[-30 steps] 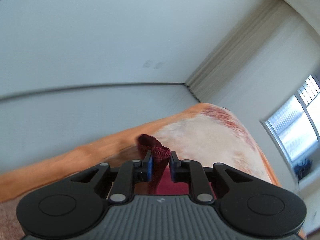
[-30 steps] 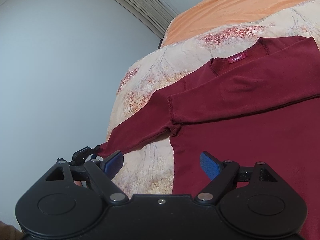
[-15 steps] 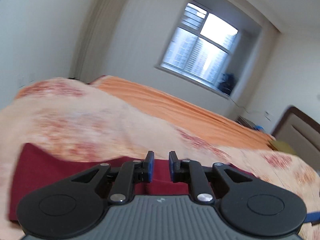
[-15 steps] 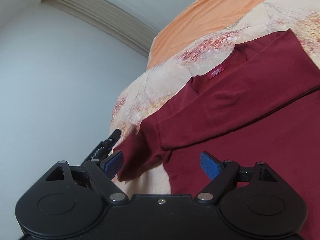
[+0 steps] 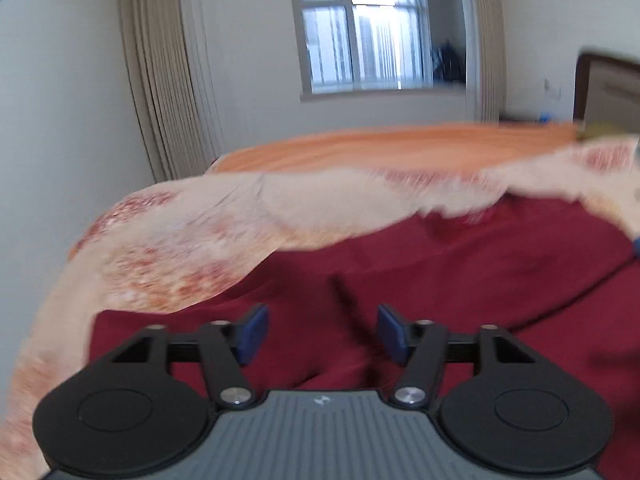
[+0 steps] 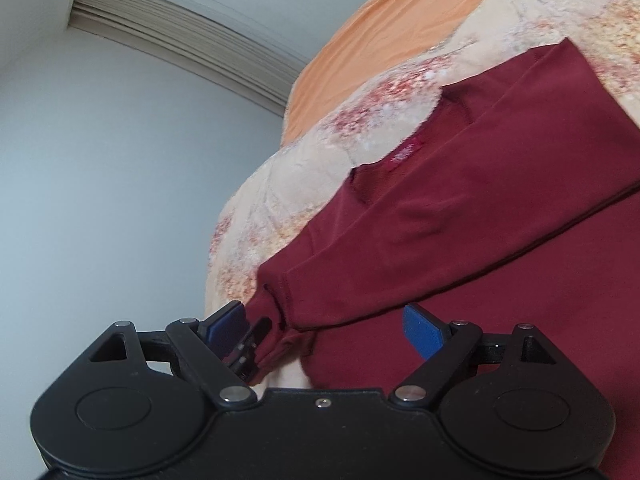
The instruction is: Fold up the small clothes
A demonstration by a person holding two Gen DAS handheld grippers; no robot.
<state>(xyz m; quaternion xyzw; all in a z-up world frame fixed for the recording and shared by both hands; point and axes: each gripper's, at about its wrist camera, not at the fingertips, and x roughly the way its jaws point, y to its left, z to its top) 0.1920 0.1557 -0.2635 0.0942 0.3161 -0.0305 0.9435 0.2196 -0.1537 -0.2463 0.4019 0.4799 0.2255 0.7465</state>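
Note:
A dark red long-sleeved top (image 6: 460, 216) lies flat on a floral bedspread (image 6: 280, 200), one sleeve folded across its chest. It also shows in the left wrist view (image 5: 440, 280). My left gripper (image 5: 319, 334) is open and empty just above the red cloth. My right gripper (image 6: 328, 330) is open over the top's lower side. The left gripper's fingers (image 6: 250, 344) show in the right wrist view by the end of the other sleeve.
An orange sheet (image 5: 400, 148) covers the far side of the bed. A window (image 5: 360, 28) with curtains (image 5: 168, 80) is behind it. A headboard (image 5: 604, 88) stands at the right. The bed edge falls away at the left in the right wrist view.
My left gripper has swung round toward the top's body, let go of the sleeve cuff and opened. The sleeve now lies folded inward. My right gripper stayed open.

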